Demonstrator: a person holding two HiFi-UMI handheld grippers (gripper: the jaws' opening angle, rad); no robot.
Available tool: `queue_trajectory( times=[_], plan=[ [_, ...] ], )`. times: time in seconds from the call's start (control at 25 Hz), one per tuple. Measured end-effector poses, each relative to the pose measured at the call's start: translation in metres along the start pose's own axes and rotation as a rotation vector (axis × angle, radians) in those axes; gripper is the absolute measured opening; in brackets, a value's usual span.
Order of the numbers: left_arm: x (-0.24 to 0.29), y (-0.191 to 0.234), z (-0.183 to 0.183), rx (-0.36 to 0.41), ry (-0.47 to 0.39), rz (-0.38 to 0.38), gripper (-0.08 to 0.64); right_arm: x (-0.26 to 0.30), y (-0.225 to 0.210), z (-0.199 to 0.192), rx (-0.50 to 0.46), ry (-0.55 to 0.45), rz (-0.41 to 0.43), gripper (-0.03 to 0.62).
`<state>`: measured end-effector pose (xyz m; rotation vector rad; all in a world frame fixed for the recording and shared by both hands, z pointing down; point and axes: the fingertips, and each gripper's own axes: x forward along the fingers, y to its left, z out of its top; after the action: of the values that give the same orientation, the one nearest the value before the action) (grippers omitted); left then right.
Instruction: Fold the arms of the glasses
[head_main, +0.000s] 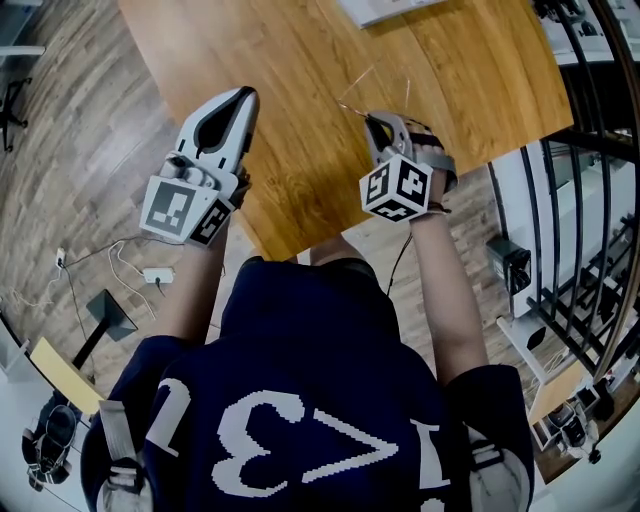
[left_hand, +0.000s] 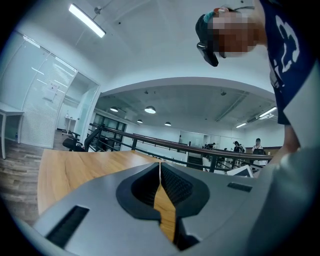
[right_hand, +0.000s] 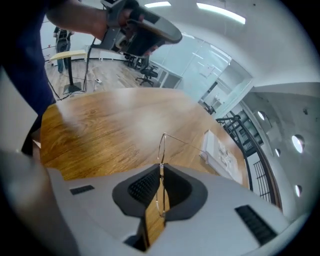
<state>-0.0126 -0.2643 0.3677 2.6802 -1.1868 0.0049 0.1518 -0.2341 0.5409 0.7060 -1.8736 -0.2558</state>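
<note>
Thin wire-rimmed glasses (head_main: 358, 98) are held just over the wooden table (head_main: 300, 60) by my right gripper (head_main: 375, 122). In the right gripper view the jaws (right_hand: 161, 166) are shut on the frame. One lens rim (right_hand: 161, 146) sticks up past the tips, and an arm (right_hand: 187, 144) stretches out to the right, unfolded. My left gripper (head_main: 245, 95) hovers level at the table's near left edge, apart from the glasses. Its jaws (left_hand: 160, 165) are shut with nothing between them.
A white flat object (head_main: 385, 8) lies at the far side of the table, also visible as a white slab (right_hand: 220, 152) beyond the glasses. A black railing (head_main: 580, 200) runs along the right. Cables and a power strip (head_main: 155, 273) lie on the floor at left.
</note>
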Motion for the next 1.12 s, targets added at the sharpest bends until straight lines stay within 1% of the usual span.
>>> queue_trajectory(
  times=[0.12,0.24,0.4,0.44,0.52,0.6,0.64,0.68,0.76,0.84,0.88,1.0,1.12],
  plan=[
    [0.003,-0.007,0.001,-0.013,0.013,-0.044,0.020,-0.027,-0.001,0.014,-0.092,-0.092,0.002,0.041],
    [0.004,-0.017,-0.002,-0.063,0.050,-0.130,0.021,-0.054,0.008,0.031,-0.216,-0.155,0.031,0.041],
    [0.005,-0.038,-0.016,-0.186,0.135,-0.297,0.021,-0.083,0.024,0.048,-0.345,-0.189,0.061,0.041],
    [0.007,-0.043,-0.021,-0.207,0.157,-0.323,0.021,-0.088,0.026,0.050,-0.375,-0.188,0.062,0.040],
    [0.010,-0.052,-0.032,-0.211,0.213,-0.362,0.025,-0.096,0.029,0.052,-0.421,-0.182,0.058,0.041],
    [0.013,-0.061,-0.044,-0.194,0.279,-0.397,0.097,-0.102,0.032,0.057,-0.449,-0.185,0.052,0.041],
    [0.013,-0.065,-0.049,-0.193,0.306,-0.415,0.120,-0.104,0.034,0.059,-0.460,-0.189,0.049,0.041],
    [0.013,-0.069,-0.052,-0.199,0.325,-0.432,0.124,-0.106,0.036,0.062,-0.472,-0.192,0.046,0.040],
    [0.012,-0.076,-0.053,-0.232,0.338,-0.463,0.126,-0.111,0.042,0.068,-0.499,-0.196,0.044,0.041],
    [0.012,-0.080,-0.050,-0.270,0.330,-0.483,0.124,-0.114,0.049,0.072,-0.524,-0.201,0.044,0.041],
    [0.012,-0.080,-0.048,-0.275,0.328,-0.485,0.124,-0.116,0.052,0.074,-0.534,-0.204,0.044,0.041],
    [0.011,-0.080,-0.049,-0.252,0.343,-0.477,0.095,-0.121,0.060,0.079,-0.546,-0.215,0.044,0.041],
    [0.009,-0.083,-0.049,-0.270,0.350,-0.497,0.065,-0.123,0.064,0.080,-0.550,-0.217,0.042,0.040]
  ],
)
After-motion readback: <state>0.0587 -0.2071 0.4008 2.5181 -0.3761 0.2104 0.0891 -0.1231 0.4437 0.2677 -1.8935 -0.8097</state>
